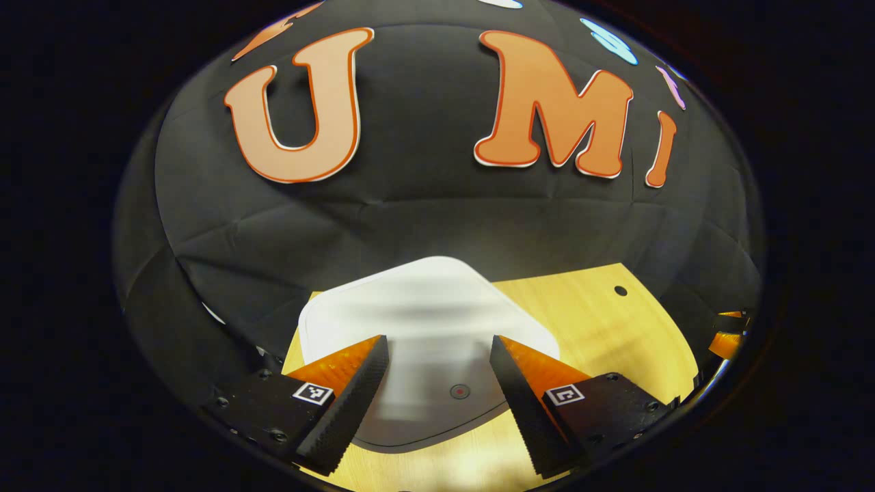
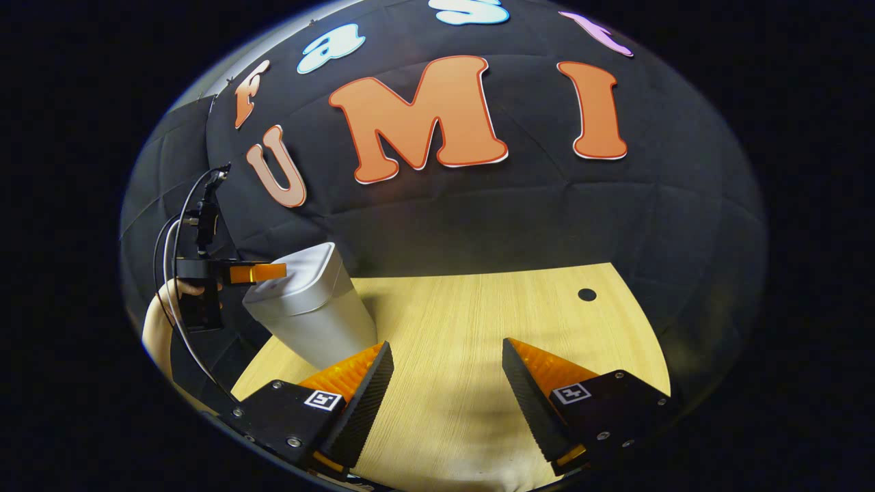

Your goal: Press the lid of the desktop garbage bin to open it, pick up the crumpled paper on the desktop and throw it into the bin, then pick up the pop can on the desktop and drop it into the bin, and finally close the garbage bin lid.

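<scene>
In the left gripper view, black cloth hangs as the back wall [image 1: 424, 205], creased in soft folds, and wraps round the left side down to the desk. Below it lies a pale wooden desk [image 1: 601, 321] with fine straight grain and a small dark round hole [image 1: 621, 290] near its far right part. The white bin [image 1: 417, 301] stands on the desk close under the camera, its lid down and blurred, with a small round mark [image 1: 459, 391] on the near part of the top. The left gripper [image 1: 439, 369] hangs just over the lid, jaws wide apart and holding nothing; whether a finger touches the lid I cannot tell. At the far right edge a bit of the other gripper peeks in.

In the right gripper view, at the far left a hand [image 2: 164, 321] holds the left gripper [image 2: 256, 272] with its cables, its fingers level with the bin's top and at the lid's near edge. The bin [image 2: 311, 314] stands at the desk's left end, tilted by the lens, lid closed. To its right the desk [image 2: 478, 314] runs bare and evenly lit to the hole [image 2: 586, 294] near the far right corner, with the cloth wall [image 2: 519, 212] rising straight behind. The right gripper [image 2: 448, 383] hovers above the desk, well apart from the bin, jaws spread and empty.
</scene>
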Demonstrator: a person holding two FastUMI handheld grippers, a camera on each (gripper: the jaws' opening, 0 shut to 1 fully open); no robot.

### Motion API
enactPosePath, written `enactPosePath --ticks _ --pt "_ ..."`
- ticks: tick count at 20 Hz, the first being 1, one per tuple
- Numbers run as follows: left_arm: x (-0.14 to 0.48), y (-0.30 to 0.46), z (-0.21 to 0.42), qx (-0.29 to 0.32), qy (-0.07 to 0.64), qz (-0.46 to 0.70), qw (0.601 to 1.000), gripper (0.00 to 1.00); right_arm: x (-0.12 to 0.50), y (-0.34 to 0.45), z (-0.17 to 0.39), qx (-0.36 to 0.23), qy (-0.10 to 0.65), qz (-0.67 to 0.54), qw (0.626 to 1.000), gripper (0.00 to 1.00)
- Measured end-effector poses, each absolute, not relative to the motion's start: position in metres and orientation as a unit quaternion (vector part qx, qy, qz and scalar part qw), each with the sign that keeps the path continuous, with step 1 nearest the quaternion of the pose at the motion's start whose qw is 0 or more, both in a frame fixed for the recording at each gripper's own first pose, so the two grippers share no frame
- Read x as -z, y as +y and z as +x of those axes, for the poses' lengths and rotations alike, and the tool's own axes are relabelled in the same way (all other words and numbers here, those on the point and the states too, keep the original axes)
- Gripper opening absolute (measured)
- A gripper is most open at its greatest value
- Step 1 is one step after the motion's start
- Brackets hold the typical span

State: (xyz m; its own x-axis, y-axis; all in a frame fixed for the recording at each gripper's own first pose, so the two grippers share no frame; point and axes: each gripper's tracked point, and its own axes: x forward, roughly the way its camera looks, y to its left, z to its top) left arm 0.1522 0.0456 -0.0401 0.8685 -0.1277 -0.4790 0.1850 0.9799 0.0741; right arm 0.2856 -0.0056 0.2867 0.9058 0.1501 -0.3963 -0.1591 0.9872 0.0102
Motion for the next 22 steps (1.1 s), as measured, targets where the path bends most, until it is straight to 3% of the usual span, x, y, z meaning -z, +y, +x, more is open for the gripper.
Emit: enactPosePath --ticks 14,22 --pt "-0.045 -0.060 0.089 0.158 0.101 0.014 0.982 0.96 -0.328 0.003 0.291 -0.061 0.121 -0.029 0.990 0.96" --pt "-0.032 -0.059 0.060 0.126 0.048 -0.036 0.990 0.95 -0.335 0.009 0.287 -0.054 0.073 -0.030 0.995 0.96"
